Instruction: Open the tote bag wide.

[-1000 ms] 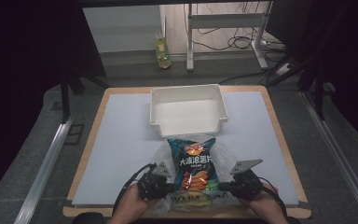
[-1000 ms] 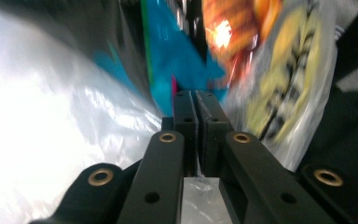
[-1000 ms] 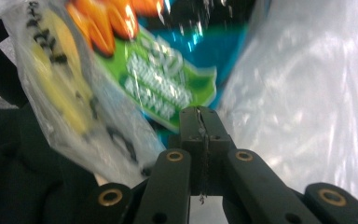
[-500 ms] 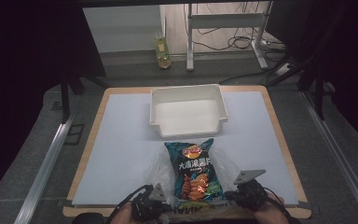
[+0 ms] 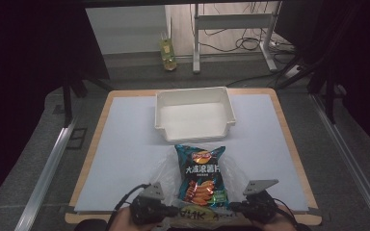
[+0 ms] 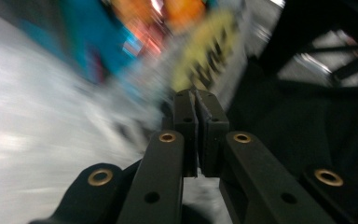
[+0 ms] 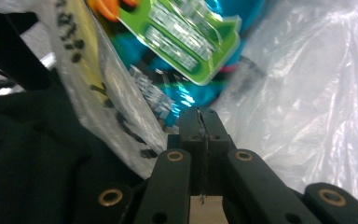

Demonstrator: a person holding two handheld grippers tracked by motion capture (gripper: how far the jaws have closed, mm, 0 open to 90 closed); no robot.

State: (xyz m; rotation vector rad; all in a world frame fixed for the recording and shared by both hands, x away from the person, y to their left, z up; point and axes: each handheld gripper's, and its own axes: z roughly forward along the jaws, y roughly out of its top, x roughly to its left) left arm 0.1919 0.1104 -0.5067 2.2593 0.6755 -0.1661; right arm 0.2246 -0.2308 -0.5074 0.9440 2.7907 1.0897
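Note:
A blue chips bag with orange and green print lies partly inside a clear plastic bag at the near middle of the table. My left gripper is shut on the plastic bag's near edge at its left corner. In the blurred left gripper view the jaws meet at the bag's yellow printed band. My right gripper is shut on the near right corner. In the right gripper view the film runs between the closed jaws, with the chips bag just beyond.
A white rectangular tray stands empty behind the chips bag at mid table. The table's near wooden edge lies right by both grippers. A yellow bottle stands on the floor beyond the table.
Both grippers have drawn back toward the near edge of the table, and the plastic bag with the chips bag has slid nearer with them.

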